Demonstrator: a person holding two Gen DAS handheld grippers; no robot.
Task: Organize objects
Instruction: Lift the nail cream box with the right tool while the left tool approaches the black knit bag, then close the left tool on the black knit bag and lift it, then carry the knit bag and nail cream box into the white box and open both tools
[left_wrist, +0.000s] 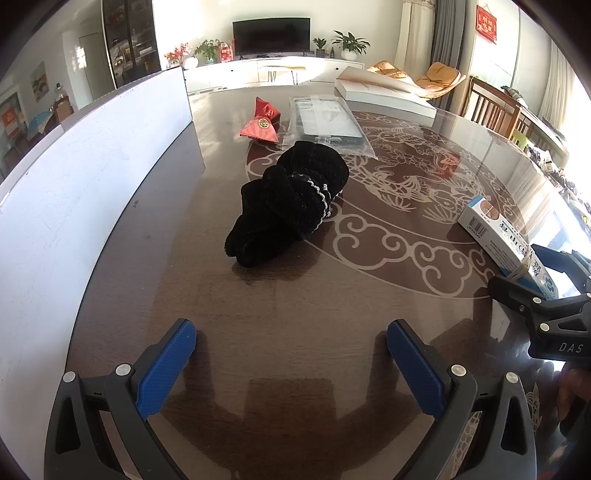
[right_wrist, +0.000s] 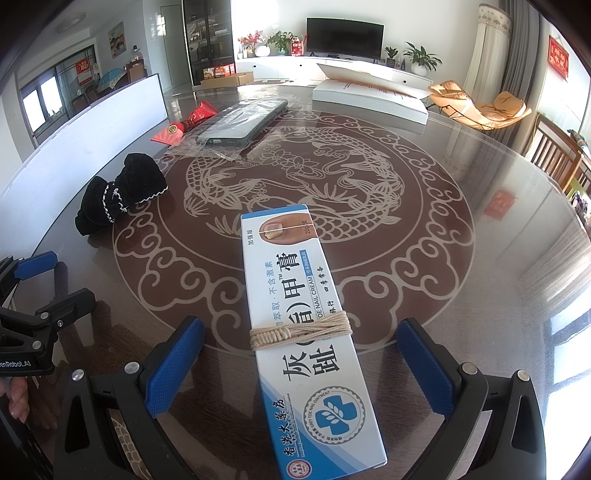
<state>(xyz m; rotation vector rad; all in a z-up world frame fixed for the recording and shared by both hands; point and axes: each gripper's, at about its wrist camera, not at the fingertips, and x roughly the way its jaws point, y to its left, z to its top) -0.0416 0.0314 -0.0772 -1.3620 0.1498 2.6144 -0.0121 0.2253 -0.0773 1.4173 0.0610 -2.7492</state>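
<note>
Your right tongs (right_wrist: 299, 365) sit spread around the cream box (right_wrist: 299, 295) lying on the surface (right_wrist: 461, 295), ready to clamp, while your left tongs (left_wrist: 291, 365) gape, facing the black pouch (left_wrist: 288, 206).

my gripper pads (right_wrist: 173, 365) are blue. the cream box (right_wrist: 306, 325) is white and blue, with beige string (right_wrist: 299, 334). the pouch (left_wrist: 288, 199) is black, the table (left_wrist: 295, 332) brown with pale fish pattern.

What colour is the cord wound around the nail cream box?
Pale beige cord around the white-and-blue box; clearest in the right wrist view.
</note>
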